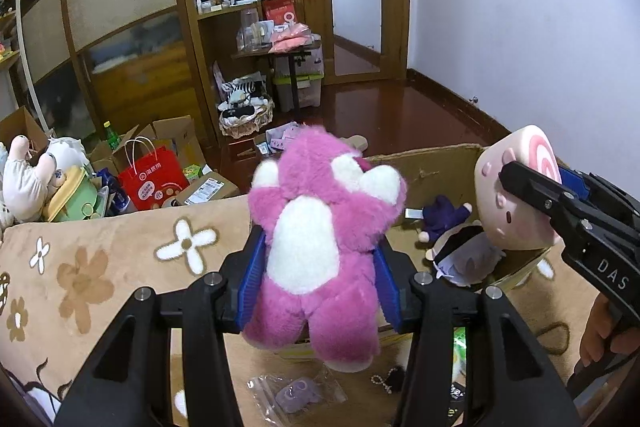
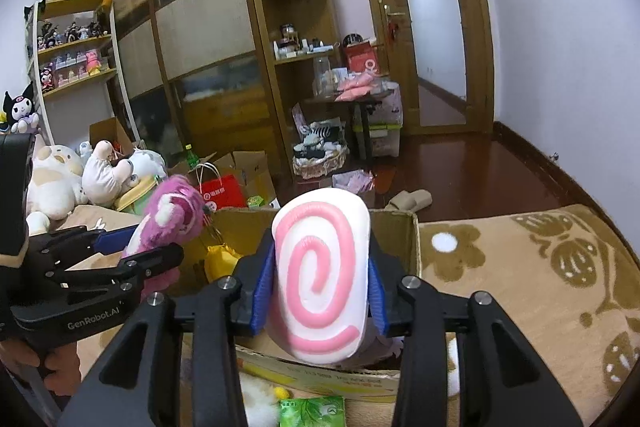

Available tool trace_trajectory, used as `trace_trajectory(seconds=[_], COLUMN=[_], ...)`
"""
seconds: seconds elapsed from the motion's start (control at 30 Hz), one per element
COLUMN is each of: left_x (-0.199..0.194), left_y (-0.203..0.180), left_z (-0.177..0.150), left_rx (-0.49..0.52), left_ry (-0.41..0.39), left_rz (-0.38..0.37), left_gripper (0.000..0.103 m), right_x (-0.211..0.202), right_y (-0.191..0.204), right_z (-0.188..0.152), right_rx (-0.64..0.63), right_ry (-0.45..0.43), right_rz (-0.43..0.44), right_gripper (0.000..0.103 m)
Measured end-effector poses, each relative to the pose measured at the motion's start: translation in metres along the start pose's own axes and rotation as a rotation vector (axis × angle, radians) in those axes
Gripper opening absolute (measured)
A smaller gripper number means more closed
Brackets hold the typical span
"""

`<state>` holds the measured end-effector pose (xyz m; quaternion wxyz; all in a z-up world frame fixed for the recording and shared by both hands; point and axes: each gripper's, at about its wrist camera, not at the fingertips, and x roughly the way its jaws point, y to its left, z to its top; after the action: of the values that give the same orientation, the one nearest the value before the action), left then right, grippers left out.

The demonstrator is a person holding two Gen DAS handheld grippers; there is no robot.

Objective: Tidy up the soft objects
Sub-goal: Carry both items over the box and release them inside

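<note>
My left gripper (image 1: 320, 239) is shut on a fluffy pink and white plush bear (image 1: 312, 227), gripping its body from both sides and holding it upright next to an open cardboard box (image 1: 432, 167). My right gripper (image 2: 320, 247) is shut on a white soft toy with a pink spiral (image 2: 320, 283), held over the same box (image 2: 394, 217). In the left wrist view that toy (image 1: 512, 203) shows a small pink face. A dark purple doll (image 1: 444, 219) and a yellow soft thing (image 2: 220, 259) lie inside the box. The bear (image 2: 176, 207) and left gripper (image 2: 156, 243) show at the left of the right wrist view.
The box rests on a beige flowered blanket (image 1: 120, 259). A small plastic bag (image 1: 296, 393) and a green packet (image 2: 312, 411) lie near me. Several plush toys (image 2: 56, 179) are piled at the left. A red paper bag (image 1: 152, 179) and boxes stand on the floor.
</note>
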<state>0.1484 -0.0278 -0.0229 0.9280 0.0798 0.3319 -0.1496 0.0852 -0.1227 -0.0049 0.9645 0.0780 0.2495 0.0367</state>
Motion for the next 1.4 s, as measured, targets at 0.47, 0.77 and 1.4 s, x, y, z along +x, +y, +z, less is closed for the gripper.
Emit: trace_trajectory(seconds=[0.47, 0.77, 1.4], left_x=[0.002, -0.011, -0.059], left_y=[-0.001, 0.007, -0.001], left_z=[-0.01, -0.008, -0.027], left_rx=[0.033, -0.006, -0.057], left_ry=[0.01, 0.002, 0.076], left_rz=[0.007, 0.037, 0.034], left_gripper=[0.067, 0.09, 0.097], right_x=[0.015, 0.0, -0.06], right_y=[-0.014, -0.014, -0.002], right_z=[-0.008, -0.009, -0.012], right_rx=[0.065, 0.08, 0.063], right_ry=[0.04, 0.033, 0.014], right_rz=[0.013, -0.004, -0.038], right_gripper=[0.064, 0.083, 0.103])
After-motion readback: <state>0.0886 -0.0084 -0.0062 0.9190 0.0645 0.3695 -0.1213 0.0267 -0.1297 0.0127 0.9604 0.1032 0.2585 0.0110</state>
